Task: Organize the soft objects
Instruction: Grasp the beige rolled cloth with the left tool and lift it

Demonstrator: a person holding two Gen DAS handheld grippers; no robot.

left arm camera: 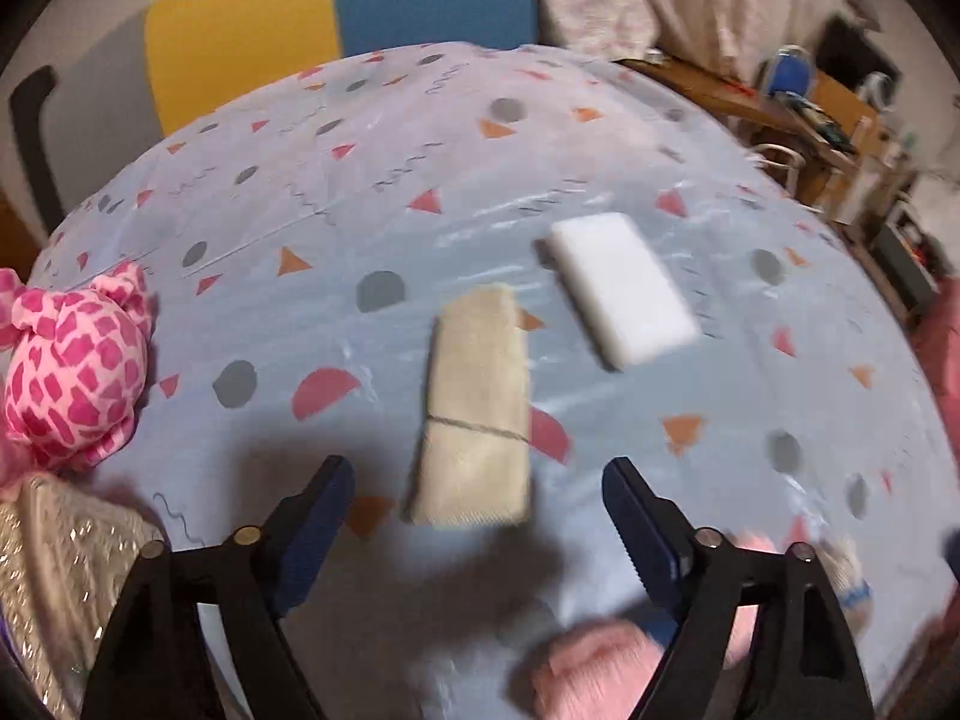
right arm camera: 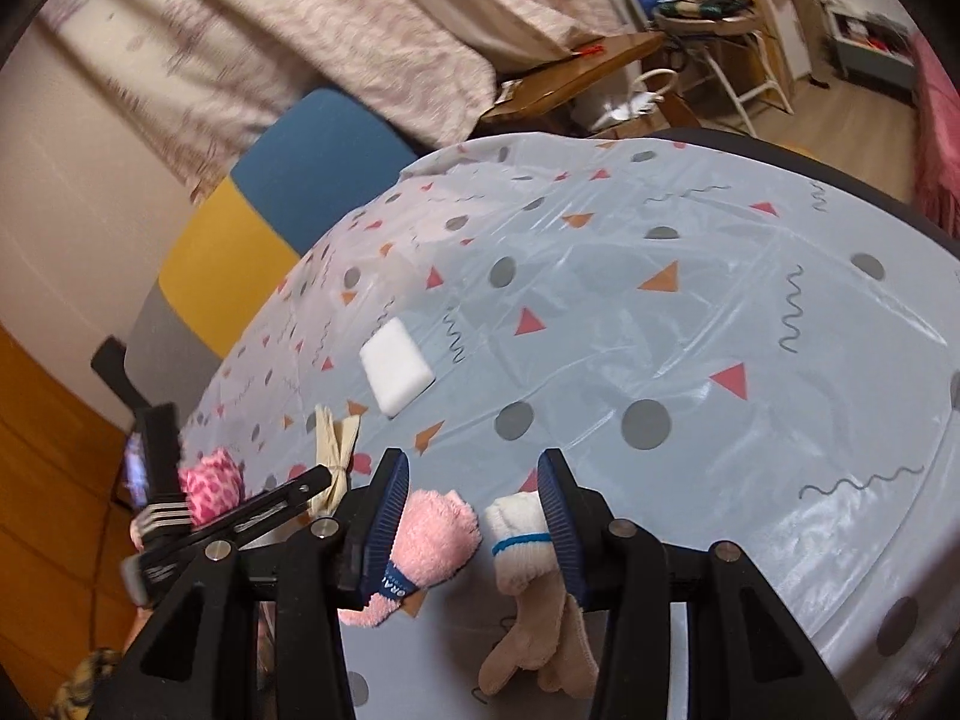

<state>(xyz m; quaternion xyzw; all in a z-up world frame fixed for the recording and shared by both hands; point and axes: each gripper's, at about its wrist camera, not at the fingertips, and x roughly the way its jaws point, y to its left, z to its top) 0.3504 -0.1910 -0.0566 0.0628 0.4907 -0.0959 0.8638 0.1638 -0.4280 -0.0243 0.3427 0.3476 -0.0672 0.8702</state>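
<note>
The left gripper [left arm camera: 477, 492] is held wide open above the near end of a beige folded cloth [left arm camera: 477, 405], which is not pressed by its pads. The right gripper [right arm camera: 474, 498] is narrowed; a pink sock [right arm camera: 429, 546] and a white sock [right arm camera: 519, 540] are seen between its fingers, but a grip cannot be confirmed. Farther on the patterned tablecloth [right arm camera: 690, 312] a white sponge [left arm camera: 624, 291] is lying, and a pink spotted bundle [left arm camera: 72, 366] is placed at the left.

Patterned tablecloth [left arm camera: 420, 180] bears beige roll [left arm camera: 477, 408], white sponge [left arm camera: 624, 288], pink bundle [left arm camera: 72, 372].

The tablecloth [left arm camera: 420, 192] was pale blue with pink and orange triangles and grey dots. The sponge [left arm camera: 624, 291] was white, the folded cloth [left arm camera: 477, 408] beige.
</note>
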